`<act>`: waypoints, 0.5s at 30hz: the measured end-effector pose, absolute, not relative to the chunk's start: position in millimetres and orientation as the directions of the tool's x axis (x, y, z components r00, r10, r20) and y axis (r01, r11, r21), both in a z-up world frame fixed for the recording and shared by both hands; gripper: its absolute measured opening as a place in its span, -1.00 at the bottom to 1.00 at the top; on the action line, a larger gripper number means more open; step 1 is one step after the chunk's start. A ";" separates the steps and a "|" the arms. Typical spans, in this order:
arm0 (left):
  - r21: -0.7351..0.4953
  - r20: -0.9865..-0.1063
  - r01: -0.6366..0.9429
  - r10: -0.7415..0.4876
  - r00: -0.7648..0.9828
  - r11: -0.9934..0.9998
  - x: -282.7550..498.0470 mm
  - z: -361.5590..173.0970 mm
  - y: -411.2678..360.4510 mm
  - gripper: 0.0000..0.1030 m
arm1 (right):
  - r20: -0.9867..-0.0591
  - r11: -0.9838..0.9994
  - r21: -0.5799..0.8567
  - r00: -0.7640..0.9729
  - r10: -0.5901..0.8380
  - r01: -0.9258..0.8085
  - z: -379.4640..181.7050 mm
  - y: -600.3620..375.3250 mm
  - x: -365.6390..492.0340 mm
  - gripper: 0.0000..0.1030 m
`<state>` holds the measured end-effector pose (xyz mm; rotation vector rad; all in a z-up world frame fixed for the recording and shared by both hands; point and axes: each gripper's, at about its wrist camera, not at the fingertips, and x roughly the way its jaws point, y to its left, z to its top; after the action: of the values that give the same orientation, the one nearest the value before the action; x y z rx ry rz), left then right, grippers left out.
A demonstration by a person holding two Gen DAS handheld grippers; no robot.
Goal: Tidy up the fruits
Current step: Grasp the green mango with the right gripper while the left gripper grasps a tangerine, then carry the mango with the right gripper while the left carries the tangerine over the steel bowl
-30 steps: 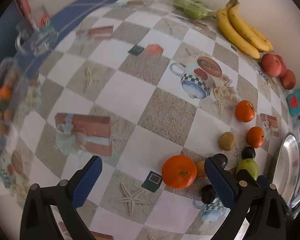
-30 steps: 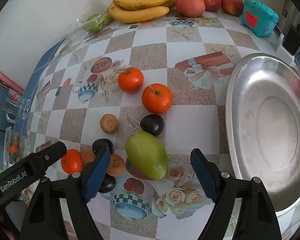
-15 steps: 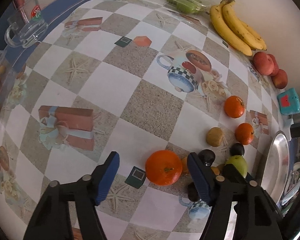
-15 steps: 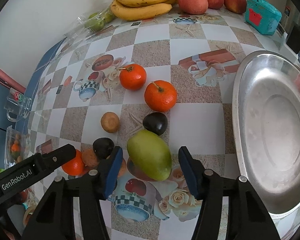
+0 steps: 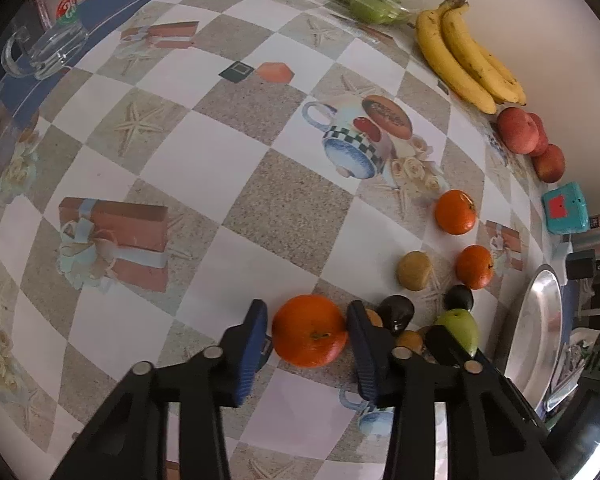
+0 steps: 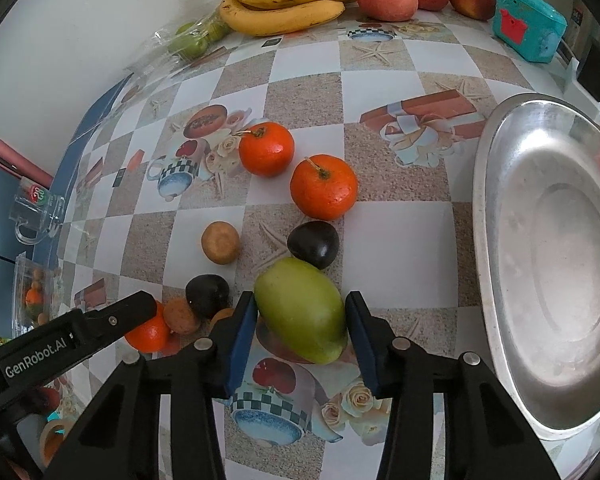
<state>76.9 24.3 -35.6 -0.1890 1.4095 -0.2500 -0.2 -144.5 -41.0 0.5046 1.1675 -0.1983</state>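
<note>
Currently, orange (image 5: 309, 330): it sits on the tablecloth between my left gripper (image 5: 306, 344) pads, which look just touching it; grip not confirmed.
Mango: green mango (image 6: 300, 310) lies between my right gripper (image 6: 300, 338) pads, closed to its sides or nearly.
Risk, crowding: I think the left pad could nudge the dark fruit (image 5: 396, 312) and small brown fruit (image 5: 410, 342) packed beside it.
Risk, slip: I judge a round orange may roll out if pinched off-centre.
Tray: steel tray (image 6: 496, 264) holds nothing.
Bag: clear bag (image 6: 188, 38) holds green fruit.

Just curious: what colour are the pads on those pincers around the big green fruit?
Blue, on black arms; the right gripper's pads show best in the right wrist view.
</note>
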 end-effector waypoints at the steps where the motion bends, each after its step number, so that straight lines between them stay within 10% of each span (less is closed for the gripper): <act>1: -0.273 -0.949 0.065 -0.280 0.143 0.960 76.2 -35.1 23.7 -0.20 | -0.914 0.872 0.277 0.391 0.109 0.404 -41.1 -144.3 0.2 -0.08; 15: -0.267 -0.947 0.057 -0.273 0.169 0.962 76.1 -31.0 27.4 -0.24 | -0.915 0.871 0.274 0.389 0.106 0.408 -42.7 -144.6 2.4 -0.11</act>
<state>76.1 27.4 -31.0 -0.1852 1.3837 -0.2359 2.4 -144.6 -42.7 0.5066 1.1680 -0.2030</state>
